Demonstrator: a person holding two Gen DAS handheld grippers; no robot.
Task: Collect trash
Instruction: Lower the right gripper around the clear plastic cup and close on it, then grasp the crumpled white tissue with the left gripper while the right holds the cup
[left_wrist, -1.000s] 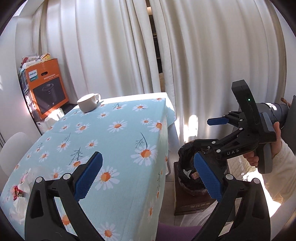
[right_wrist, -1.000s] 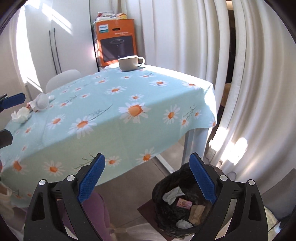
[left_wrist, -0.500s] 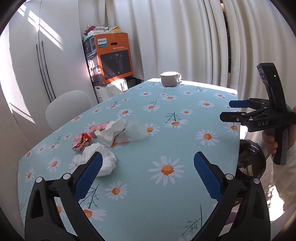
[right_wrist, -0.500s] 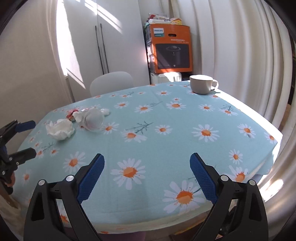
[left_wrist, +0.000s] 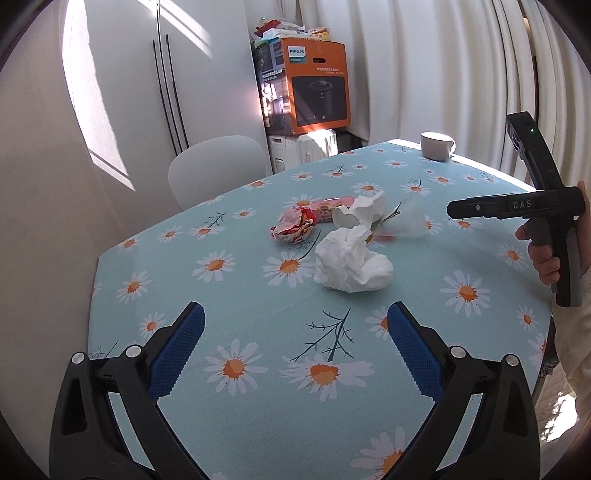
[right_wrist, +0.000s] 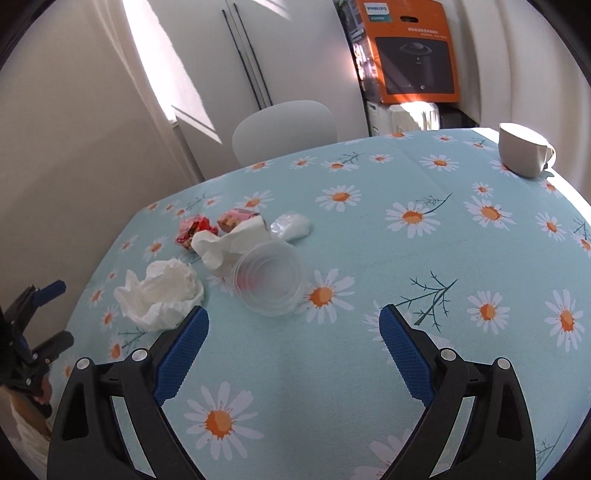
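Daisy tablecloth (left_wrist: 258, 424), crumpled white tissue (left_wrist: 351, 264), clear plastic cup (right_wrist: 269, 278) on its side, both hand-held grippers (left_wrist: 293, 345) (right_wrist: 291, 343) spread apart, empty

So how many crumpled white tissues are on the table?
2. One tissue lies nearest the grippers; the other sits just behind it, beside the clear cup and wrappers. More could be hidden under the pile.

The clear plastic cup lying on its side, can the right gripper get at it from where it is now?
Probably yes. The right gripper is open, with the plastic cup just ahead between its jaws and only bare tablecloth in between. The crumpled tissue lies off to one side.
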